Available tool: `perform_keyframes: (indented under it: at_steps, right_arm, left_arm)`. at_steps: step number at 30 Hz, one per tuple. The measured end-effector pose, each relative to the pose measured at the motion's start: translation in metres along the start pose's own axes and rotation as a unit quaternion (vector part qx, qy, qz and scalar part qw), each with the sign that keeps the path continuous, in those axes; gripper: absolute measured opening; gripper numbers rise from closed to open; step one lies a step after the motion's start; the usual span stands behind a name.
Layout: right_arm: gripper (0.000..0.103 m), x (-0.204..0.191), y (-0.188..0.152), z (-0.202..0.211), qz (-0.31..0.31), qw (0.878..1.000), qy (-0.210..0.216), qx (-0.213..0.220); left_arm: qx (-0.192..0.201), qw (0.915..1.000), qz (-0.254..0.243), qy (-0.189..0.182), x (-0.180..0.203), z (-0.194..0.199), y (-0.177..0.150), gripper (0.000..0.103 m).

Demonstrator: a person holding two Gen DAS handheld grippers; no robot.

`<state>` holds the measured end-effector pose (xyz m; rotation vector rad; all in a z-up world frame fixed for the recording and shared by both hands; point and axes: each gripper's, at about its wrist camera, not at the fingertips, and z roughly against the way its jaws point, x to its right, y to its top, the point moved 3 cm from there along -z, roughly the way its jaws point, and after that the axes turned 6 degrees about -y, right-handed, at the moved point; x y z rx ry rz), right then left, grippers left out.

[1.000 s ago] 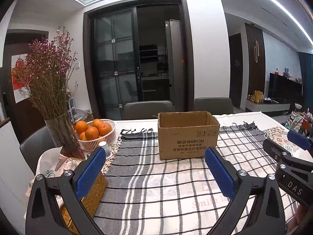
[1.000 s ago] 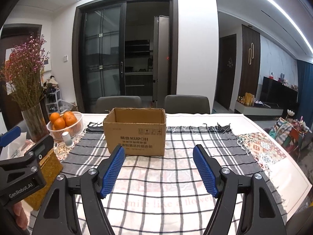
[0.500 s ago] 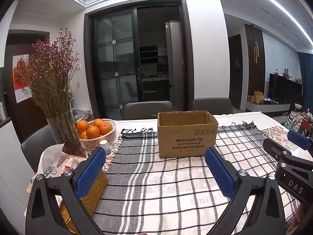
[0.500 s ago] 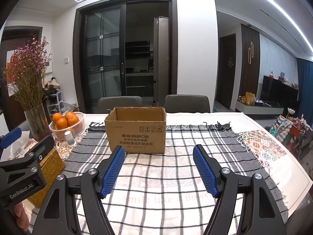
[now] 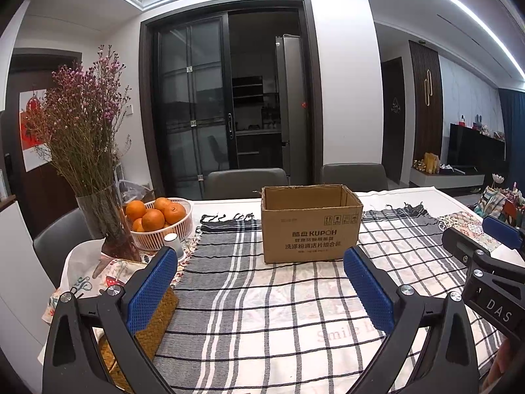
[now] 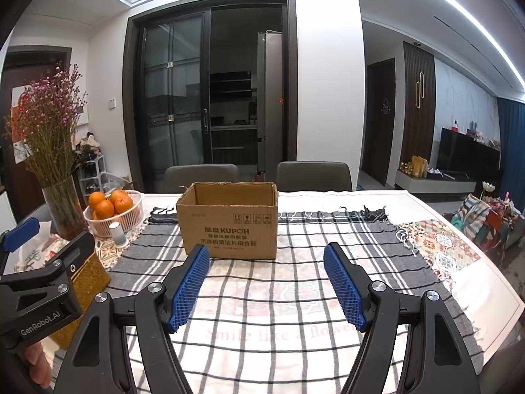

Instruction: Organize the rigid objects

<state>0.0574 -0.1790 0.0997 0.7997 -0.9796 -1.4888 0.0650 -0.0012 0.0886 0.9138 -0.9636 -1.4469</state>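
Observation:
An open brown cardboard box (image 5: 311, 226) marked KUPOH stands upright on the checked cloth, straight ahead of both grippers; it also shows in the right wrist view (image 6: 229, 221). Its inside is hidden from here. My left gripper (image 5: 259, 289) is open and empty, held above the cloth short of the box. My right gripper (image 6: 267, 284) is open and empty, also short of the box. Each gripper shows at the edge of the other's view.
A white basket of oranges (image 5: 160, 220), a glass vase of dried flowers (image 5: 105, 220) and a small white cup (image 5: 172, 243) stand at the left. A woven wicker box (image 6: 87, 282) sits near the left front edge. Grey chairs (image 5: 246, 182) stand behind the table.
Both grippers have drawn back and risen slightly, so the box looks a little farther off. Nothing was picked up or let go.

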Motion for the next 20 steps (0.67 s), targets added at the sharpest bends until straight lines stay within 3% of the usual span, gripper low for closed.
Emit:
perform_keyframes:
  at_steps: [20]
  right_arm:
    - [0.073, 0.0001, 0.0015, 0.0015, 0.0, 1.0, 0.003, -0.001]
  left_arm:
    - [0.0, 1.0, 0.005, -0.002, 0.0003, 0.0022, -0.0022, 0.103]
